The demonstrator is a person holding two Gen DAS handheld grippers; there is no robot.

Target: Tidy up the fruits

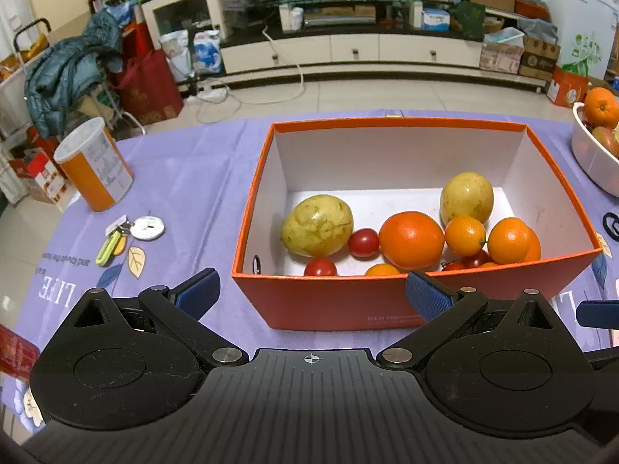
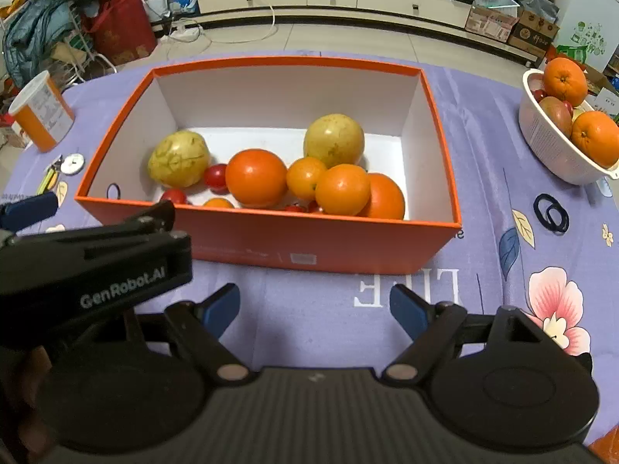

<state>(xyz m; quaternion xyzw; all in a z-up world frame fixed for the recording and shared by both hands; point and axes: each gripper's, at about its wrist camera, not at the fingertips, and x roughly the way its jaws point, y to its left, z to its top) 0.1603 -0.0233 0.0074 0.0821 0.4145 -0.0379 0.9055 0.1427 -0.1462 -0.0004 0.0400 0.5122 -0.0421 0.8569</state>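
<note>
An orange box [image 1: 348, 301] [image 2: 309, 243] with white inner walls stands on the purple tablecloth. Inside lie two yellow-green fruits [image 1: 317, 226] [image 2: 180, 158], several oranges [image 1: 411, 239] [image 2: 256, 178] and small red tomatoes [image 1: 363, 243] [image 2: 215, 177]. My left gripper [image 1: 313, 294] is open just in front of the box's near wall, nothing between its blue pads. My right gripper [image 2: 315, 309] is open too, over bare cloth in front of the box. The left gripper's black body [image 2: 96, 266] shows at the left of the right wrist view. A white basket [image 2: 557, 154] [image 1: 592, 162] at the right holds oranges and other fruit.
An orange and white can [image 1: 94, 164] [image 2: 40, 110] stands at the table's left, with a green-handled tool and a white disc [image 1: 147, 227] beside it. Black hair ties [image 2: 551, 212] lie right of the box. Beyond the table are the floor, a cabinet and clutter.
</note>
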